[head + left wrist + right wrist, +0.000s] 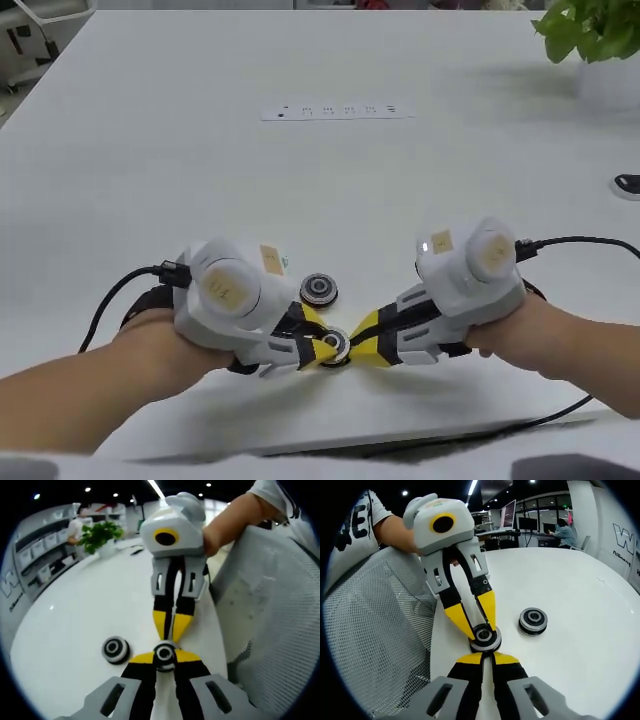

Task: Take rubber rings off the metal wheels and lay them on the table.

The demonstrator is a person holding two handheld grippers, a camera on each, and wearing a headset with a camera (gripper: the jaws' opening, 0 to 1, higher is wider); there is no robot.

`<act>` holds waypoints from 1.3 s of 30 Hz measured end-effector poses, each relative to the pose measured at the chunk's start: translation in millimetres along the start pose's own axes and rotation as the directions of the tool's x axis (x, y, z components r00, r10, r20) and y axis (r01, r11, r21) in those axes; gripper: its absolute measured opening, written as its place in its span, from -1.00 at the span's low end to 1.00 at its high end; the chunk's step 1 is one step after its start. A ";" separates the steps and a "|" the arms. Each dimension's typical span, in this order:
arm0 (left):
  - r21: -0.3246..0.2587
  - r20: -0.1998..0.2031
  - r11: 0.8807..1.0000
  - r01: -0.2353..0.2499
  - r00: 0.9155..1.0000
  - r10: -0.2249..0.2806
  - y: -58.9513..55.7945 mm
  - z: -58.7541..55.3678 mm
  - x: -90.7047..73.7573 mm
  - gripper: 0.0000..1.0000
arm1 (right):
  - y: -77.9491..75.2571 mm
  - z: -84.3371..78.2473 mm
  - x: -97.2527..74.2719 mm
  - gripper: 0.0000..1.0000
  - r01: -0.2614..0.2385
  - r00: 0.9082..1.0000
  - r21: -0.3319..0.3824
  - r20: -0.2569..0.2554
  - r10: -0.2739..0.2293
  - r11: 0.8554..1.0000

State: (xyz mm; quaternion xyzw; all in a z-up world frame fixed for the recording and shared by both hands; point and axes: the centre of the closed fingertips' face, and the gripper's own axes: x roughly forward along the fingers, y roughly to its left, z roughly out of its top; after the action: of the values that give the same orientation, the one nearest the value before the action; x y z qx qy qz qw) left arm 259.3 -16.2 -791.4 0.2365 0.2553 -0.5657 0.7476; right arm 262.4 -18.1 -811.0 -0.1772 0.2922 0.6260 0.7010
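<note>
- My left gripper (pixel 320 348) comes in from the left, low over the near edge of the table (pixel 200 160). Its jaws are drawn in on a small metal wheel (pixel 334 345), with one yellow tip on either side of it.
- In the left gripper view the wheel sits squarely between my own two tips, its flat face turned towards the camera.
- My right gripper (pixel 358 347) comes in from the opposite side, nose to nose with the left. Its jaws are all but closed, with only a thin slit between them.
- Its tips rest against the black rubber ring (pixel 498 640) around the wheel's rim. I cannot tell whether they actually pinch it.
- The ring is still on the wheel.
- A second wheel (pixel 319 289) lies flat on the table just beyond the grippers, apart from both, with its black ring also still on.
- Far up the table lies a white power strip (pixel 335 111). A potted plant (pixel 590 25) stands at the far right corner.
- A black cable (pixel 105 305) trails from the left gripper. Another cable runs off to the right from the right gripper.
- A mesh chair (pixel 270 610) stands at the table's near edge.
</note>
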 end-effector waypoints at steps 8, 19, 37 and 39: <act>0.004 0.000 1.000 0.001 1.000 -0.001 0.1 0.4 0.2 -0.73 | -2.0 0.0 -1.1 -1.00 0.002 1.000 0.059 0.002 -0.002 0.998; 0.005 0.000 1.000 0.000 1.000 0.000 0.2 0.6 0.2 -0.73 | -3.5 -0.4 -2.8 -1.00 0.007 1.000 0.182 0.009 -0.009 0.983; 0.008 -0.001 1.000 0.000 1.000 0.000 1.5 -1.3 -0.1 -0.73 | -5.4 -1.1 -4.5 -1.00 -0.004 1.000 0.320 0.031 -0.007 0.948; 0.007 -0.001 1.000 -0.001 1.000 0.001 1.7 -1.4 -0.2 -0.73 | -6.7 0.7 -6.3 -1.00 -0.006 0.999 0.334 0.044 -0.009 0.942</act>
State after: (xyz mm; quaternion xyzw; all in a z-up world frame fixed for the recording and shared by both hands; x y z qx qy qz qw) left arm 260.8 -14.8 -792.2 0.2398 0.2536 -0.5660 0.7469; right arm 268.8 -23.6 -807.2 -0.0419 0.3782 0.5705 0.7278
